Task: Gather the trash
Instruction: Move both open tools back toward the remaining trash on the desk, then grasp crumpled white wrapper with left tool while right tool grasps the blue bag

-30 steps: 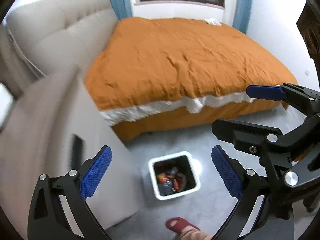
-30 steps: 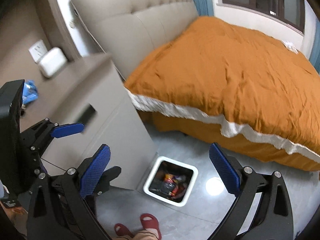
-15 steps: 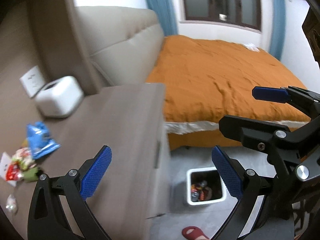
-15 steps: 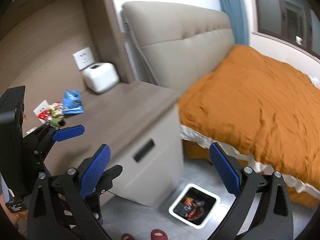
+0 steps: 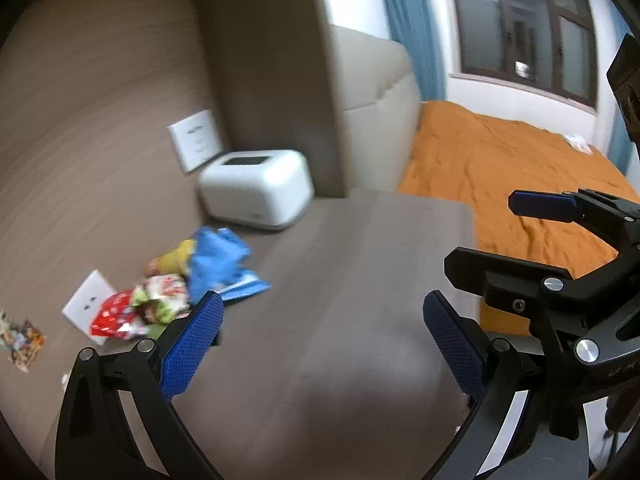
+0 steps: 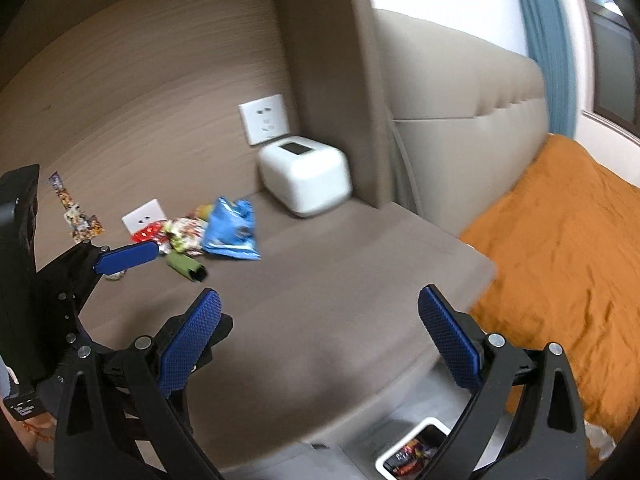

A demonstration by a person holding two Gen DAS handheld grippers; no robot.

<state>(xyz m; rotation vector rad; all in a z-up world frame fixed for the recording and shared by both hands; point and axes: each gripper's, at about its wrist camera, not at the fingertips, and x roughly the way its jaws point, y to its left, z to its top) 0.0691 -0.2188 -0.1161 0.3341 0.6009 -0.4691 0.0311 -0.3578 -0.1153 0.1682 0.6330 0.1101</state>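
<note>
Trash wrappers (image 6: 188, 236) lie in a loose heap at the left of the nightstand top (image 6: 320, 280), close against the wood-panelled back wall, and in the right wrist view they sit left of centre. At the far left of that view a strip of patterned stickers (image 6: 74, 208) clings to the wall, and just to its right a white wall socket (image 6: 144, 214) stands behind the heap. The heap holds a red packet (image 5: 112, 316), a crumpled green-and-white wrapper (image 5: 164, 296), a small green tube (image 6: 186, 266) lying nearest the camera, and a blue snack bag (image 6: 232, 228) on its right edge. Further right, a white box-shaped device (image 6: 308, 176) rests in the back corner of the nightstand, below a second socket (image 6: 264, 124). Right of that rises the beige padded headboard (image 6: 460, 140), then the bed with its orange cover (image 6: 560, 240) fills the right side. At the lower right of the right wrist view, a white trash bin (image 6: 412, 454) stands on the floor with coloured wrappers inside it. The left gripper (image 5: 320, 344) hangs above the nightstand with its blue pads spread wide and nothing between them; its left pad overlaps the heap's edge in the picture. The right gripper (image 6: 320, 332) is likewise spread wide and empty, over the bare front part of the nightstand, well apart from the heap.
</note>
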